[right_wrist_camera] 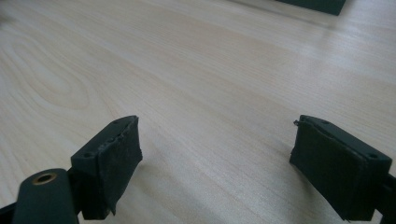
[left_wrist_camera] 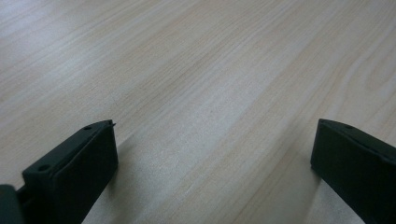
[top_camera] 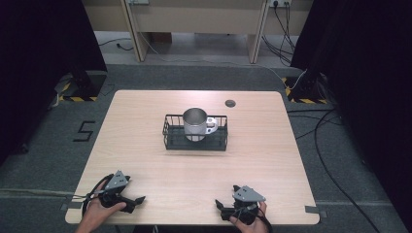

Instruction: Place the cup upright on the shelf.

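Both of my tongs rest near the front edge of the table (top_camera: pixel 145 145), and both are empty with their jaws wide apart. My left gripper (top_camera: pixel 137 200) sits close to the front left corner and my right gripper (top_camera: pixel 219 206) is toward the front right corner, each one in my hand and low over the wood. In the left gripper view I see only bare wood grain between the two black jaws, and in the right gripper view it is the same, with a dark corner of the basket (right_wrist_camera: pixel 322 4) far away at the top of the picture. The metal mug (top_camera: pixel 196 124) stands upright inside the black wire basket (top_camera: pixel 170 138), which sits around the middle of the table, a little toward the back edge, and well apart from both grippers. The handle of the mug points to the right side. I judge that the work is at its very beginning: nothing is gripped, nothing is touched, and the mug is inside the basket. All the handling is left to do, first the reach forward to the basket.
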The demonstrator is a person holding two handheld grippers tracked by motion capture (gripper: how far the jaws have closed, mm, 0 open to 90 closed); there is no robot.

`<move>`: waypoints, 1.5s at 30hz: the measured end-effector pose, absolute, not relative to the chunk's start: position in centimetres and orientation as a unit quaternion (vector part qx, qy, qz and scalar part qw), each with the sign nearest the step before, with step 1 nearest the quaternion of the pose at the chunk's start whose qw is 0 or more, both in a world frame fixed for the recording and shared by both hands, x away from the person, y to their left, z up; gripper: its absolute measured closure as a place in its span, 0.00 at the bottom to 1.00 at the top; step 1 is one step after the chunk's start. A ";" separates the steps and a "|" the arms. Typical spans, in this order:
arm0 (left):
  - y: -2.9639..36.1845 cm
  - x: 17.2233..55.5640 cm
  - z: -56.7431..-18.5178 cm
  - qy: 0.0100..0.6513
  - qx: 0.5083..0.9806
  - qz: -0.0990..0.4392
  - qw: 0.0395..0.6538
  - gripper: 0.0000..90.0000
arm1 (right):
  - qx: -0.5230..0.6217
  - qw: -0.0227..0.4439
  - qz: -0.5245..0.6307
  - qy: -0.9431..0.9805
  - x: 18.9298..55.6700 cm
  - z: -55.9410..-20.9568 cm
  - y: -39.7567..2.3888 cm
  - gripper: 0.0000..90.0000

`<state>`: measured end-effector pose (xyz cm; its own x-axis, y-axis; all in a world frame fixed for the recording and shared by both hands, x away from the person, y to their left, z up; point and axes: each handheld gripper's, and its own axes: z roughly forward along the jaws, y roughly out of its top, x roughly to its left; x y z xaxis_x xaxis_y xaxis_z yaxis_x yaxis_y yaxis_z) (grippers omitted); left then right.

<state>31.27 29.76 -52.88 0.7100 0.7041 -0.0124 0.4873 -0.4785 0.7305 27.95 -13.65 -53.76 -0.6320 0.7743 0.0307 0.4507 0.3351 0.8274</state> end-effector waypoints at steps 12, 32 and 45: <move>29.8 31.3 -52.9 0.351 0.847 0.146 0.370 0.00 | 0.378 0.221 0.453 0.777 26.9 -54.8 -13.5 0.16; 29.8 31.3 -52.9 0.351 0.847 0.146 0.370 0.00 | 0.375 0.224 0.458 0.774 26.8 -55.0 -13.5 0.16; 29.8 31.3 -52.9 0.351 0.847 0.146 0.370 0.00 | 0.375 0.223 0.458 0.775 26.8 -55.0 -13.5 0.16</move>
